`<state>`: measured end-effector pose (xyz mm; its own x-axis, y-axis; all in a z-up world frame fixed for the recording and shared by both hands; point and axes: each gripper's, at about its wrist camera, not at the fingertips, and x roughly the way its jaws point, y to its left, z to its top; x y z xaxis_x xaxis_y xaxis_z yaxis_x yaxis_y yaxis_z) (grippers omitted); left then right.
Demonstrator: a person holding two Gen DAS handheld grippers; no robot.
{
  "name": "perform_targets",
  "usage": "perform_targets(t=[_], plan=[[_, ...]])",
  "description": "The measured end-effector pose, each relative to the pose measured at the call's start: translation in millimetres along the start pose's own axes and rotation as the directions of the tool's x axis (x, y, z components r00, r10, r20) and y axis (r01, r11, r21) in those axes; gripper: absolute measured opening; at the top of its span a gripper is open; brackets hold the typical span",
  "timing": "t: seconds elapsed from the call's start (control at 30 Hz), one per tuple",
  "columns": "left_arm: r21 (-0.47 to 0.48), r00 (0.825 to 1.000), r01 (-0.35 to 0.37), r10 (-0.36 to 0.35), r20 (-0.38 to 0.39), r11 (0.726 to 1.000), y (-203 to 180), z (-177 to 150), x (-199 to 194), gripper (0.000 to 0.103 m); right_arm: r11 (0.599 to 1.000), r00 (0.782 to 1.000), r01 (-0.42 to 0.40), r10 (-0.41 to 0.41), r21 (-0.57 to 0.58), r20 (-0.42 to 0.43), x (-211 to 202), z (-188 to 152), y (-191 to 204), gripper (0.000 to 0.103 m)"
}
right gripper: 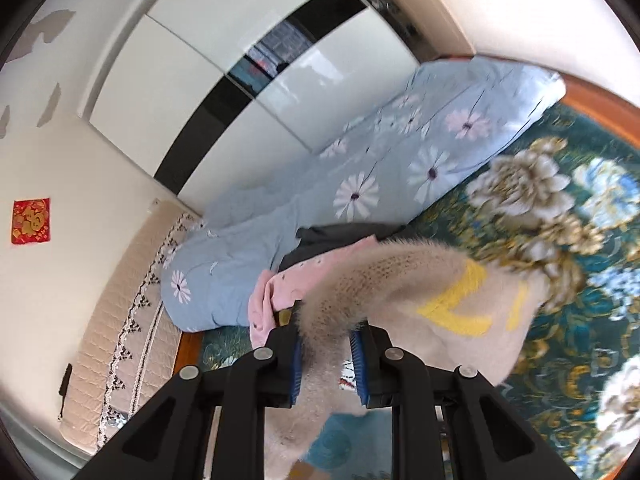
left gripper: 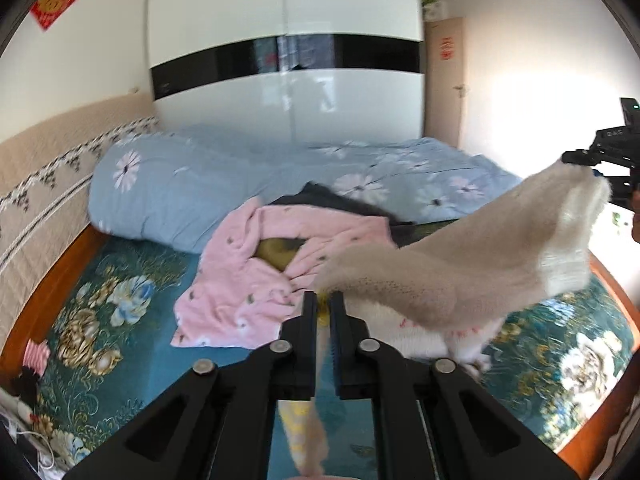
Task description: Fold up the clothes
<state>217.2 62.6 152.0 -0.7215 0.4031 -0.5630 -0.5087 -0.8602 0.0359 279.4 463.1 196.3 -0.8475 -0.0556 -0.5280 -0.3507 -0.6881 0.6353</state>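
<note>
The sweater (left gripper: 460, 276) is held aloft over the bed (left gripper: 120, 312), clenched in the left claw (left gripper: 323, 308) and right claw (right gripper: 325, 330), and a slack, fuzzy sleeve could be dragged across the pink garment (left gripper: 248, 276).

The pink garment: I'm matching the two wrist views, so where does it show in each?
Left wrist: pink garment lies crumpled at centre, just beyond the left tongs.
Right wrist: pink garment is a strip left of centre, partly behind the fuzzy beige sweater.
Shared landmark: rolled blue daisy quilt.
</note>
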Motion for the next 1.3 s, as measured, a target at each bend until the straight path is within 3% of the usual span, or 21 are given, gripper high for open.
perform_targets(t=[0.1,0.23,0.43,0.6,0.77,0.83,0.9,0.97,1.03,1.17,1.3], plan=[[0.037,0.998,0.046,-0.048,0.049,0.998,-14.1,2.0,-26.5,0.001,0.999,0.999,0.035,-0.034,-0.034,0.040,-36.8,-2.8,-7.4,0.021],[0.079,0.995,0.089,-0.092,0.025,0.993,-33.2,3.3,-30.3,0.001,0.992,0.994,0.101,-0.097,-0.075,0.049,-59.2,-6.7,-12.5,0.020],[-0.077,0.980,0.161,-0.169,-0.107,0.984,-30.6,-26.6,13.3,0.001,0.986,0.988,0.153,-0.152,-0.066,0.013,-37.0,-10.2,-25.4,0.020],[-0.201,0.947,0.156,-0.204,-0.246,0.967,-30.3,-59.1,56.8,0.001,0.979,0.981,0.194,-0.193,-0.064,0.015,-19.3,-1.3,-42.5,0.020],[-0.273,0.900,0.136,-0.234,-0.368,0.952,-46.4,-86.9,96.2,0.001,0.971,0.971,0.237,-0.237,-0.001,0.018,-11.3,20.8,-88.4,0.020],[-0.223,0.892,0.140,-0.221,-0.394,0.965,-66.5,-95.1,107.2,0.003,0.967,0.968,0.250,-0.250,0.043,0.005,-7.3,27.0,-110.5,0.020],[-0.159,0.886,0.150,-0.204,-0.416,0.976,-89.0,-103.3,117.9,0.012,0.965,0.970,0.243,-0.244,0.094,-0.008,-4.0,32.1,-132.5,0.020],[-0.094,0.880,0.160,-0.185,-0.438,0.983,-111.5,-111.5,128.7,0.037,0.962,0.972,0.235,-0.235,0.139,-0.018,-1.0,38.0,-152.3,0.020],[-0.030,0.873,0.171,-0.165,-0.458,0.985,-134.0,-119.7,139.4,0.049,0.959,0.972,0.234,-0.233,0.162,-0.027,2.8,42.8,-166.9,0.020],[0.099,0.861,0.195,-0.122,-0.494,0.976,-178.9,-136.1,161.0,0.053,0.953,0.969,0.246,-0.239,0.176,-0.056,13.4,48.3,-185.2,0.020],[0.225,0.849,0.220,-0.073,-0.524,0.949,-223.9,-152.4,182.5,0.054,0.950,0.964,0.260,-0.247,0.172,-0.095,27.0,53.9,-198.1,0.020]])
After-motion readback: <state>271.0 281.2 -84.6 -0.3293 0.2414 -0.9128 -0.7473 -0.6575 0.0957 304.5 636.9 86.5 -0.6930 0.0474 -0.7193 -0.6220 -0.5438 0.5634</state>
